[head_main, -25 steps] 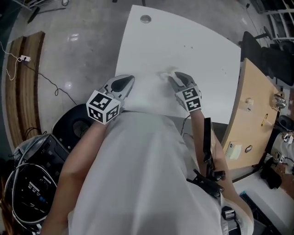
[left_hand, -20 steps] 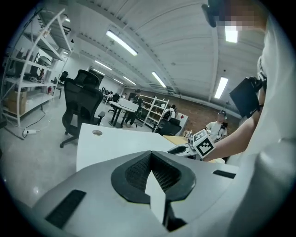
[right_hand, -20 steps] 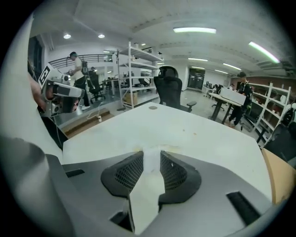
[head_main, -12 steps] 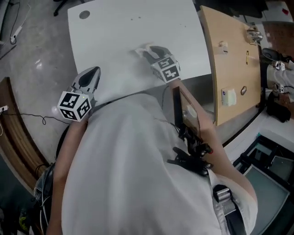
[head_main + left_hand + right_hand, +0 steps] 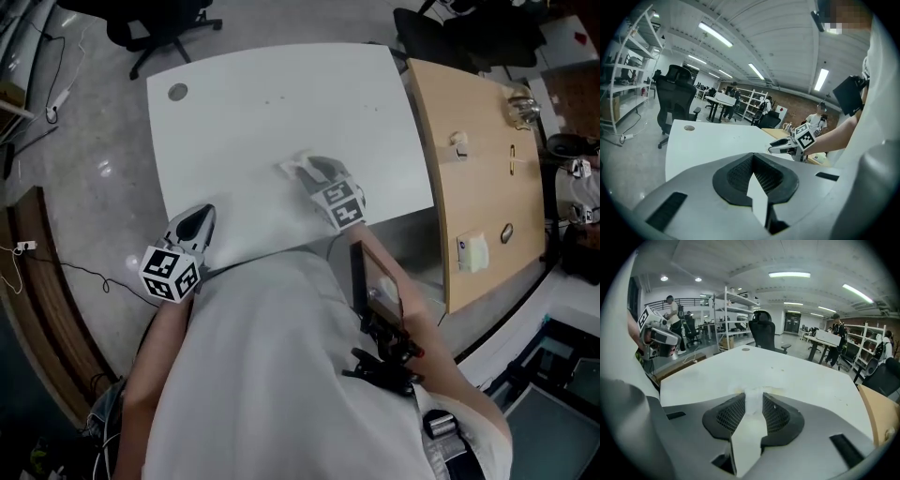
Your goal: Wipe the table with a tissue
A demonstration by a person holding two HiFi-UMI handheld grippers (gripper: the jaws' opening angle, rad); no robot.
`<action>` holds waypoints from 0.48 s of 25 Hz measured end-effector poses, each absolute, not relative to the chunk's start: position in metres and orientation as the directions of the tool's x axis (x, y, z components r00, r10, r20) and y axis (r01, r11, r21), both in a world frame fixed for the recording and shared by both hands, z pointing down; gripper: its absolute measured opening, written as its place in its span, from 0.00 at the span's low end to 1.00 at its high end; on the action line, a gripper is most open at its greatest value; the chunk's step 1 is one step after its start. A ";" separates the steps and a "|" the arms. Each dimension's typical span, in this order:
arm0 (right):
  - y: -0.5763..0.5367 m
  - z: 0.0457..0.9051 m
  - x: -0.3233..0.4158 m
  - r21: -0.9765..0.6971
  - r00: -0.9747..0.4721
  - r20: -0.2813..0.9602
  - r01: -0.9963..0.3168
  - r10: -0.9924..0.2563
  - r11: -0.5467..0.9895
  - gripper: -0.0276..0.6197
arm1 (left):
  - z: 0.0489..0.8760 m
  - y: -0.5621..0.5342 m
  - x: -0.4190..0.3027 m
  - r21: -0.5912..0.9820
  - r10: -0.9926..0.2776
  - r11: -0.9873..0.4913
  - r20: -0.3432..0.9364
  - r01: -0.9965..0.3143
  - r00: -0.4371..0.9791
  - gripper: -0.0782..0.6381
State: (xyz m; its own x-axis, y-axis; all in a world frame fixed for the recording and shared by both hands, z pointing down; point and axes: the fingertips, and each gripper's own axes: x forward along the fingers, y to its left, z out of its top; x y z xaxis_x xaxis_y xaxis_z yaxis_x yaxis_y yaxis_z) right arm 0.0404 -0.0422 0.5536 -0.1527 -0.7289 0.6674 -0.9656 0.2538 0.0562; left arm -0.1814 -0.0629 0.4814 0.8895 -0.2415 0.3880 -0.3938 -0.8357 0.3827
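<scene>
**Bench edges and open room.** The white bench (image 5: 234, 122) has a bare top. Its only features are a round cable hole (image 5: 176, 92) in the far-left corner and a few dark specks (image 5: 281, 97) near the far edge. The right edge runs just beside a wooden bench (image 5: 483, 187). The left and far edges border open floor (image 5: 94, 169), and an office chair (image 5: 159, 28) stands beyond the far-left corner. The person's shirt (image 5: 281, 375) covers the middle of the near edge. Open surface lies all round the tissue, widest toward the far edge and the left.

**Tissue.** The tissue (image 5: 296, 166) is around the middle of the bench, somewhat nearer the near edge. It forms a narrow strip whose long axis follows the line of the right claw. One end is pinched between the pads. The other end fans out crumpled on the bench just past the fingertips, pointing toward the far-left of the bench.

**Right claw.** The right claw (image 5: 316, 171) is narrow and clamps the tissue strip. It slants down at the surface.

**Left claw.** The left claw (image 5: 201, 217) is at the near-left corner of the bench, well apart from the tissue. Its pads are together with nothing between them. Whether it touches the bench cannot be told.
</scene>
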 end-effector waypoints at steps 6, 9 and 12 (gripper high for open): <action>-0.035 0.562 0.084 0.037 -0.189 0.672 -0.957 -0.716 0.288 0.21 | 0.477 -0.054 -0.136 0.368 -0.266 -0.828 0.407 -0.424 0.874 0.12; -0.028 0.570 0.125 0.037 -0.152 0.679 -0.970 -0.719 0.240 0.21 | 0.476 -0.041 -0.110 0.364 -0.255 -0.831 0.424 -0.421 0.869 0.12; -0.021 0.576 0.177 0.052 -0.070 0.684 -0.988 -0.726 0.144 0.21 | 0.475 -0.029 -0.090 0.359 -0.248 -0.832 0.441 -0.422 0.863 0.12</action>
State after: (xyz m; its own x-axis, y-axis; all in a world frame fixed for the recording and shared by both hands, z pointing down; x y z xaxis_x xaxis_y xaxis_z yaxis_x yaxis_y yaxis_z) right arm 0.1775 -0.0209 0.5765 -0.0696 -0.7261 0.6841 -0.9882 0.1441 0.0523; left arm -0.0899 -0.0294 0.4752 0.8628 -0.2477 0.4408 -0.4223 -0.8325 0.3586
